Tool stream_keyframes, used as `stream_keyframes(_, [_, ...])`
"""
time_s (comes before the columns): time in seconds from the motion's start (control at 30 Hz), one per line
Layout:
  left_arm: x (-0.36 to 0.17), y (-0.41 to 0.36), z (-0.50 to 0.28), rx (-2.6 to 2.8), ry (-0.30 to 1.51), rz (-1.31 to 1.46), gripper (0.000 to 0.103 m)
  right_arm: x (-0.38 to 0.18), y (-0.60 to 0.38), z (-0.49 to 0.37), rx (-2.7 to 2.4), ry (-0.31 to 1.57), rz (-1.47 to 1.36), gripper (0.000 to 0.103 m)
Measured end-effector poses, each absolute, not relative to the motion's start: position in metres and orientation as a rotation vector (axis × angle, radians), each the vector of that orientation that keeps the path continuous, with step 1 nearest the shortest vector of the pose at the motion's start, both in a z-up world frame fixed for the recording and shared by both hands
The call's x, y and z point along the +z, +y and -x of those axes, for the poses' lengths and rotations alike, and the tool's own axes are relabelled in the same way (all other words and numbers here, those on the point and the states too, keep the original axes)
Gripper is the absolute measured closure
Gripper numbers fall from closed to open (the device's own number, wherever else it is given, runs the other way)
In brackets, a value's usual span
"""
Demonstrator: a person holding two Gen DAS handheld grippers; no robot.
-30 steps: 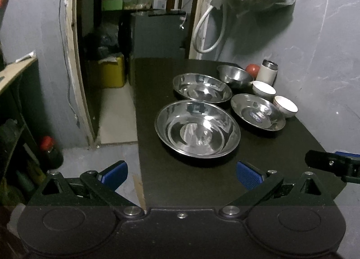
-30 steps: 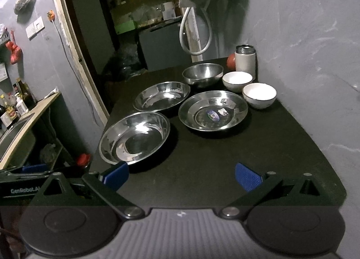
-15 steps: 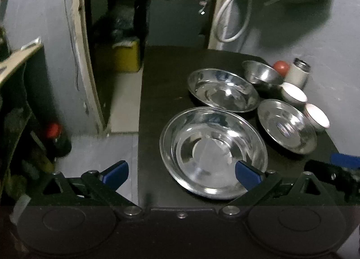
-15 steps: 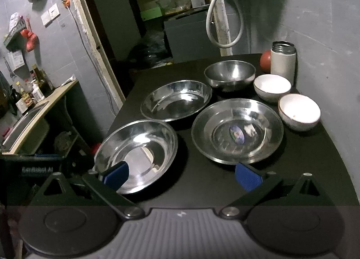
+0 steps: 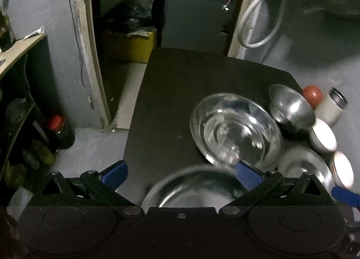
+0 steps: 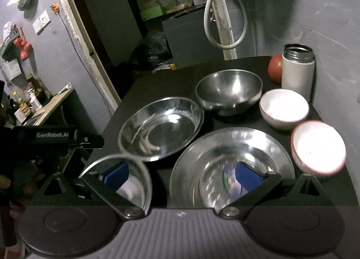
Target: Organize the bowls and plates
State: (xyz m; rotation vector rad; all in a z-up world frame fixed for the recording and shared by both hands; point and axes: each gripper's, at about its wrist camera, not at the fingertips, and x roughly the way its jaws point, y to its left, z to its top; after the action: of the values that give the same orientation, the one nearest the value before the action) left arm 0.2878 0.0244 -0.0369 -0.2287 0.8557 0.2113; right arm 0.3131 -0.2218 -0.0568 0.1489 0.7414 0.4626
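Left gripper (image 5: pixel 181 172): hanging spread wide, grasping nothing, above the nearest steel plate (image 5: pixel 193 188).
Right gripper (image 6: pixel 181 174): gaping, hovering empty over the stickered steel plate (image 6: pixel 231 166) on the surface (image 6: pixel 333 189).

Shiny metal on a matt black top

Three shallow steel plates (image 6: pixel 160 128) and a deep steel bowl (image 6: pixel 228 91) gleam mirror-smooth; at three o'clock, two white bowls (image 6: pixel 283 108) look glazed; the table (image 6: pixel 333 189) is dull.
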Motion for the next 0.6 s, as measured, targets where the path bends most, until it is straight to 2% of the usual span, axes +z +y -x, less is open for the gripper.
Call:
stream_keyframes(0.3, [-0.060, 0.036, -0.354, 0.251, 0.911, 0.271, 0.003, -0.068, -0.210, -0.383, 0.508, 0.745, -0.162, 0.003])
stream_keyframes(0.43, [-0.069, 0.042, -0.367, 0.248, 0.925, 0.287, 0.010, -0.074, -0.204, -0.399, 0.532, 0.762, -0.166, 0.010])
stream_keyframes(0.6, [-0.076, 0.044, -0.374, 0.216, 0.933, 0.309, 0.027, -0.081, -0.196, -0.411, 0.553, 0.791, -0.160, 0.018])
